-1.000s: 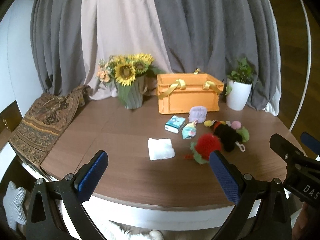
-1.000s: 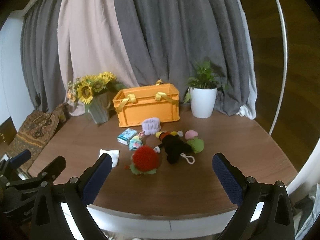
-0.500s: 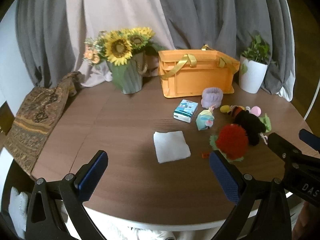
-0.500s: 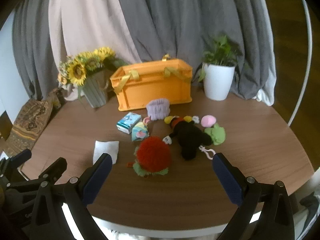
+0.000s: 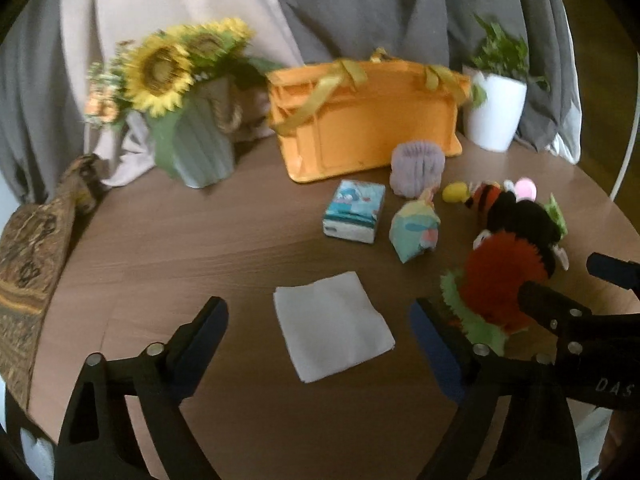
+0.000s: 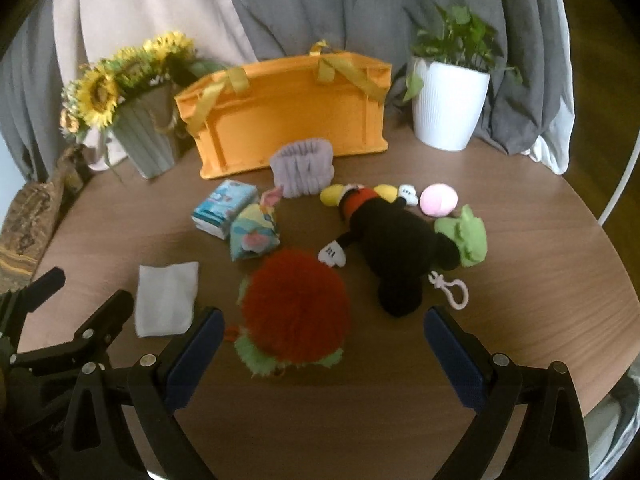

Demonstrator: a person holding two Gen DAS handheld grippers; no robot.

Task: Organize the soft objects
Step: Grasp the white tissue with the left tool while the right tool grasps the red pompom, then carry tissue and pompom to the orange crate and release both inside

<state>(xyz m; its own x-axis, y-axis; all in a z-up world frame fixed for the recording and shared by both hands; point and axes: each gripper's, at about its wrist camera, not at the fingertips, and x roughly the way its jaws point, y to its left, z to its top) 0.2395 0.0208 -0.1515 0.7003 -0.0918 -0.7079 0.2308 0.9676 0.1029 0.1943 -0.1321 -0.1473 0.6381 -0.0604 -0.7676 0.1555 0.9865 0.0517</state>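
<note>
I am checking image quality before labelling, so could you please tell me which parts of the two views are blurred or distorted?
Left wrist view: motion blur smears the sunflowers and orange crate; the white napkin is soft-edged too. Right wrist view: somewhat sharper, though the red pompom toy is fuzzy. Both views: fisheye bends the table edge, with dark corners.

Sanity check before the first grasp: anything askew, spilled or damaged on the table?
Nothing looks spilled or damaged. The soft toys lie loose in front of the orange crate, as expected before sorting. The black mouse plush lies on its side, with the red pompom toy beside it. Both grippers are open, holding nothing.
</note>
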